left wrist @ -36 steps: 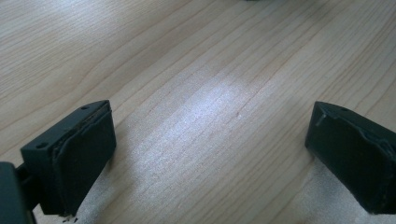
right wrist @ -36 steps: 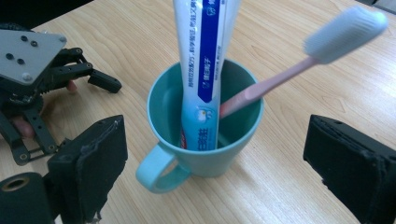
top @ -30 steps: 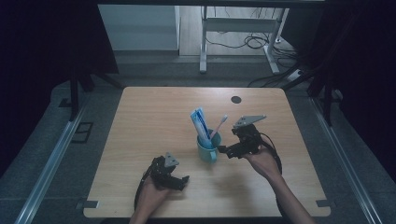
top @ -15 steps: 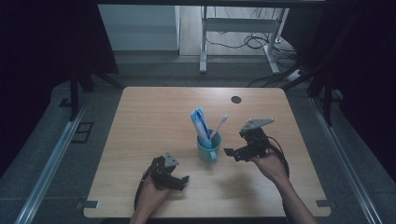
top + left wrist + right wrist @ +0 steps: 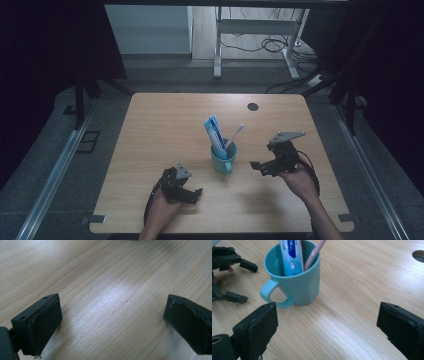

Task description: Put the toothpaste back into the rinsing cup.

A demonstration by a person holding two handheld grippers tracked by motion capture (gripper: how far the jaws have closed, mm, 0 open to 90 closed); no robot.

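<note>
Pale wood table [image 5: 165,120], teal mug [image 5: 223,159] standing centre, dark room

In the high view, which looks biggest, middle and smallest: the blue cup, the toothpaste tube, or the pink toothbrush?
1. Toothpaste tube and cup: look about alike, and the tube is partly hidden inside, so I won't rank them.
2. Toothbrush: thinnest, smallest.
</note>
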